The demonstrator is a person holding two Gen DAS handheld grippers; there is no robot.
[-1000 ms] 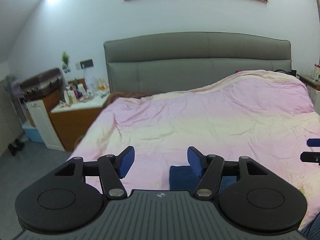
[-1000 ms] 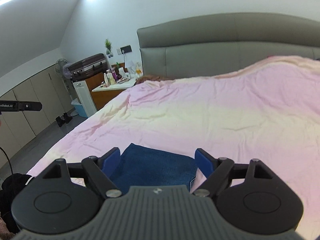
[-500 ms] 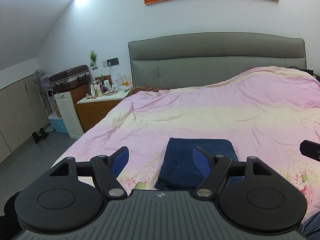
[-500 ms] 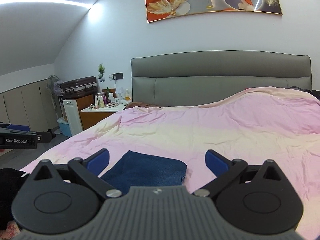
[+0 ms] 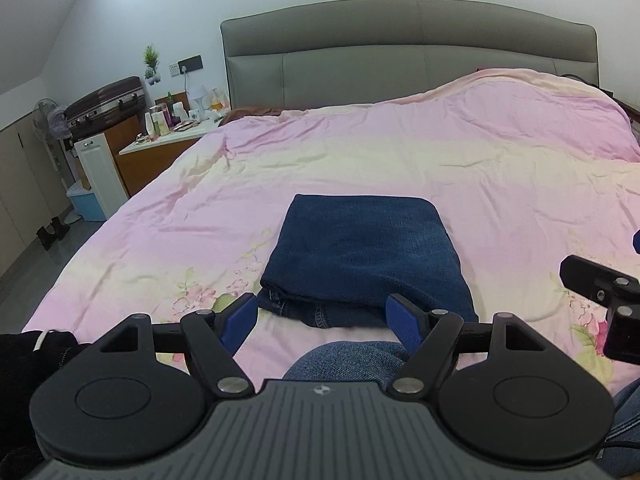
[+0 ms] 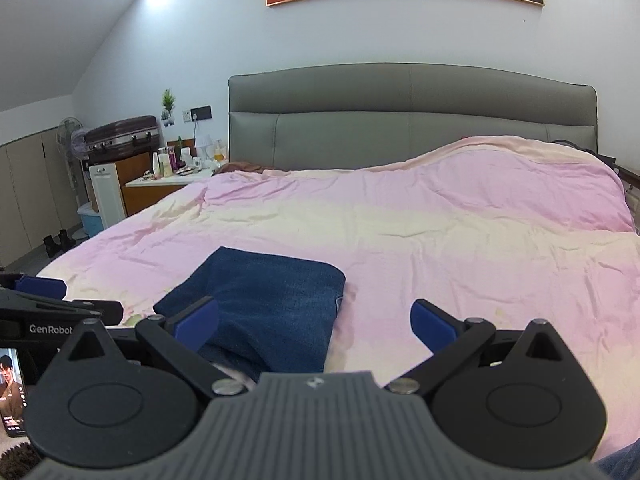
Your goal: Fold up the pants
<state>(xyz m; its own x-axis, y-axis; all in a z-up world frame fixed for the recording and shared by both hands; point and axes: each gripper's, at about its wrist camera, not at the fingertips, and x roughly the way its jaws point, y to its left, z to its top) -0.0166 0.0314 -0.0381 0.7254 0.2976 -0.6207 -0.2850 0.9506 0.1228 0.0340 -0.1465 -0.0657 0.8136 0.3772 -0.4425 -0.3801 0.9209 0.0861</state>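
The dark blue denim pants (image 5: pixel 364 256) lie folded in a flat rectangle on the pink bed cover (image 5: pixel 440 160), near its front edge. They also show in the right wrist view (image 6: pixel 272 304). My left gripper (image 5: pixel 322 320) is open and empty, held just short of the pants' near edge. My right gripper (image 6: pixel 316 320) is open and empty, to the right of the pants and behind their near edge. Part of the right gripper shows at the right edge of the left wrist view (image 5: pixel 600 292).
A grey headboard (image 5: pixel 408 48) stands at the far end of the bed. A bedside table (image 5: pixel 168 152) with bottles and a suitcase (image 5: pixel 108 104) are at the left. A phone (image 6: pixel 12 388) lies at the lower left. A denim-clad knee (image 5: pixel 344 360) is below the left gripper.
Both grippers have pulled back from the pants and away from the bed, so the whole folded stack now shows. Both remain open and empty.
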